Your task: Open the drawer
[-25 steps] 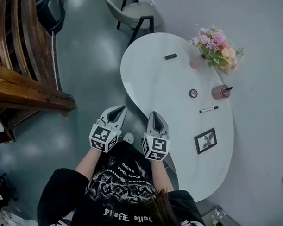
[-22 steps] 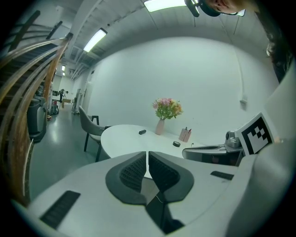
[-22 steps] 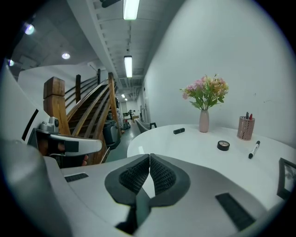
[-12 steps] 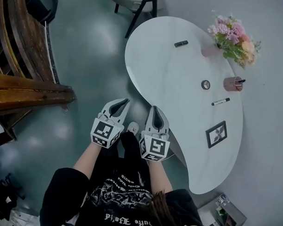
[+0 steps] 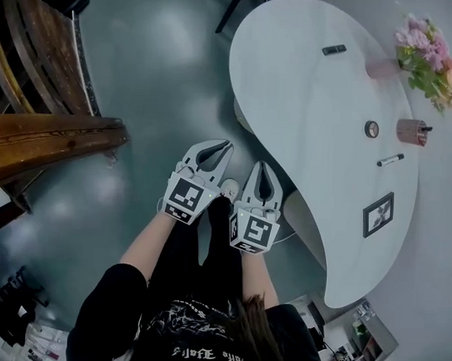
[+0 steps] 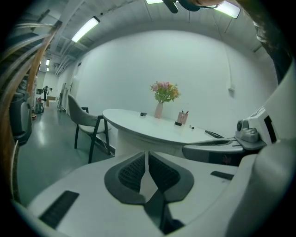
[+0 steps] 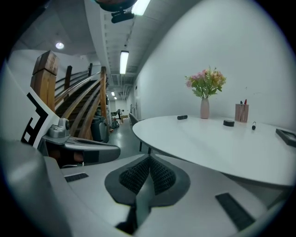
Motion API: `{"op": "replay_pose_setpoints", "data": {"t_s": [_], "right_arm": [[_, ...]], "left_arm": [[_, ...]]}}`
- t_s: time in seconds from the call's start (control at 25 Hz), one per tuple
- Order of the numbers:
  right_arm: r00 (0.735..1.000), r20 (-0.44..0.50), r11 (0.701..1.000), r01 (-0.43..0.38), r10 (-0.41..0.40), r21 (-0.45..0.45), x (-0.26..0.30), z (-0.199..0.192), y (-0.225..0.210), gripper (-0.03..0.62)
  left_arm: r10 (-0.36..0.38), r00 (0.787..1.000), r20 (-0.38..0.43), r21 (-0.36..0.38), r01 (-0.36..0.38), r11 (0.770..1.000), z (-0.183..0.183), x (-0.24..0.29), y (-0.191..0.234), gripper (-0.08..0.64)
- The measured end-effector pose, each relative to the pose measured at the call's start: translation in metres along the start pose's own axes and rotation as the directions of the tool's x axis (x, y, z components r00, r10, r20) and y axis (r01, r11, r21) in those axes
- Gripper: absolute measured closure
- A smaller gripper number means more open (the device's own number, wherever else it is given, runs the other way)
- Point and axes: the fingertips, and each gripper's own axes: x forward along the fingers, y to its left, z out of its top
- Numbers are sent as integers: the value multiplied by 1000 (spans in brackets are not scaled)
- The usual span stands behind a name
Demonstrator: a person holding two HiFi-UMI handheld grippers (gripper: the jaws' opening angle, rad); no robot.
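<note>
The table [image 5: 303, 90] has a smooth white top with a soft gloss. The grey-green floor [image 5: 141, 69] is polished enough to throw back the ceiling lights. The heavy beam [image 5: 50, 136] on the left is brown wood with a varnished sheen. The left gripper [image 5: 226, 145] and right gripper [image 5: 263, 165] are matt pale-grey plastic, with dark ribbed pads [image 6: 131, 172]. The person's shirt [image 5: 199, 323] is black cloth with pale print. The pen cup [image 5: 411, 131] looks coppery and metallic.

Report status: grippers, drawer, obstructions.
Left gripper shut, empty. Right gripper shut, empty. No drawer in view. White kidney-shaped table close at right, untouched.
</note>
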Motion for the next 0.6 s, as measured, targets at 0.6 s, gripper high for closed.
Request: {"op": "replay_pose_setpoints", "data": {"t_s": [0.6], "right_arm": [[998, -43, 999, 49, -49, -1, 83, -85, -5, 566]], "left_arm": [[-43, 999, -2, 20, 43, 999, -73, 72, 59, 534]]}}
